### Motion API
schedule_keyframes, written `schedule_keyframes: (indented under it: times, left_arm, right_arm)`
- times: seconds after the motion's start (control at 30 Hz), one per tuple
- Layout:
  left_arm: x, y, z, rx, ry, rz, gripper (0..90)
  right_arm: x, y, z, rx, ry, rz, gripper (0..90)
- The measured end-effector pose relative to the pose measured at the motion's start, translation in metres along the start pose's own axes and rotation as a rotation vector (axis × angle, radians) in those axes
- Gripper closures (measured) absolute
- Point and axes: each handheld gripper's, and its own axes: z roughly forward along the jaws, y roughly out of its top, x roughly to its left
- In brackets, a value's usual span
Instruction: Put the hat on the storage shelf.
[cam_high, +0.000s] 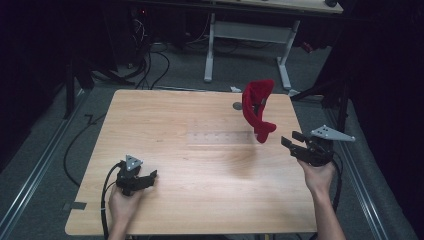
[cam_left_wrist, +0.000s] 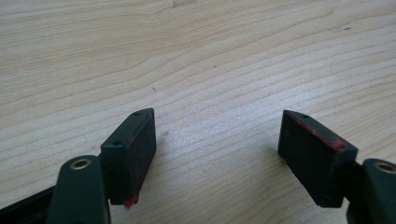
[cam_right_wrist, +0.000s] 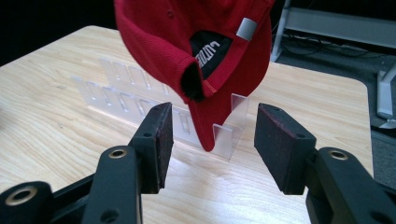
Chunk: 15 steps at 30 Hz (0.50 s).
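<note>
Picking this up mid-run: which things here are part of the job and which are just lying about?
Likely the job:
red cap
clear slotted rack under it
right gripper, open
left gripper, open

Lying about:
white desk frame
floor cables

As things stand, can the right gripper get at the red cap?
Probably yes. The right gripper is open and aimed at the red cap, which hangs on a clear rack just beyond its fingers. Nothing lies between them, and the brim tip dips toward the gap.
</note>
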Motion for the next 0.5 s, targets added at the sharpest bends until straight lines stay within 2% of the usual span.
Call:
schedule_keyframes:
  times: [0.5]
  left_arm:
    - [0.0, -0.001, 0.0, 0.004, 0.002, 0.009, 27.6]
  right_arm:
    - [0.015, -0.017, -0.019, -0.035, 0.037, -0.015, 47.2]
